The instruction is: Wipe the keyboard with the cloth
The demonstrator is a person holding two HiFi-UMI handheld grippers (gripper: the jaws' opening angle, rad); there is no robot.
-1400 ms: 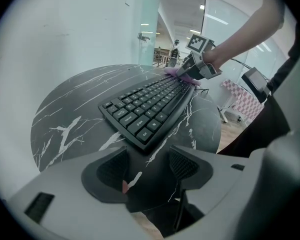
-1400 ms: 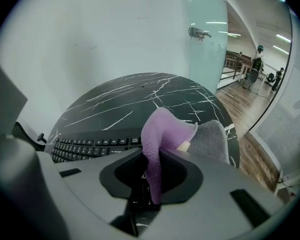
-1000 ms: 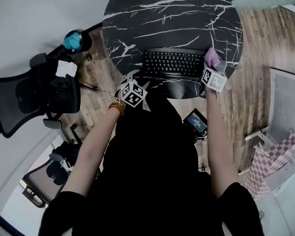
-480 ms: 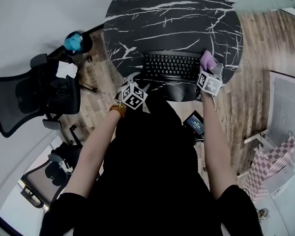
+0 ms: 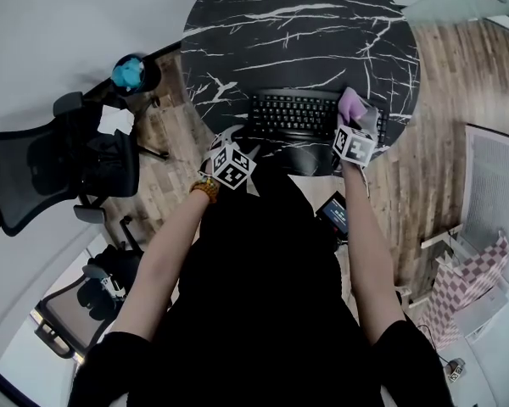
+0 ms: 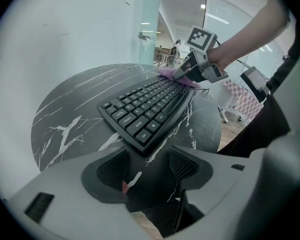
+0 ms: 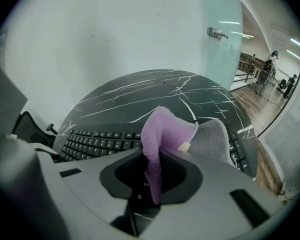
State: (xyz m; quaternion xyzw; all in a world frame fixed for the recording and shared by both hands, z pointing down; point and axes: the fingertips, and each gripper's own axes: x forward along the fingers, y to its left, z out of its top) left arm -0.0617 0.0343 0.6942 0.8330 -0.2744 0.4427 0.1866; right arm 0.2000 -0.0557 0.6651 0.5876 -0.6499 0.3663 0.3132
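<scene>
A: While fuzzy purple cloth [image 7: 162, 134] rests on flat black keyboard [image 7: 100, 144], right end, what holds it?
B: Pinched tight by right gripper [image 7: 152, 181]; left gripper [image 6: 147, 166] splayed, empty, over round marbled table [image 6: 70, 109].

Showing a black chair [image 5: 34, 176] at nine o'clock, wood floor [image 5: 445, 83] at three, white wall [image 5: 59, 15] at eleven, marble table [image 5: 297, 32] at twelve.
</scene>
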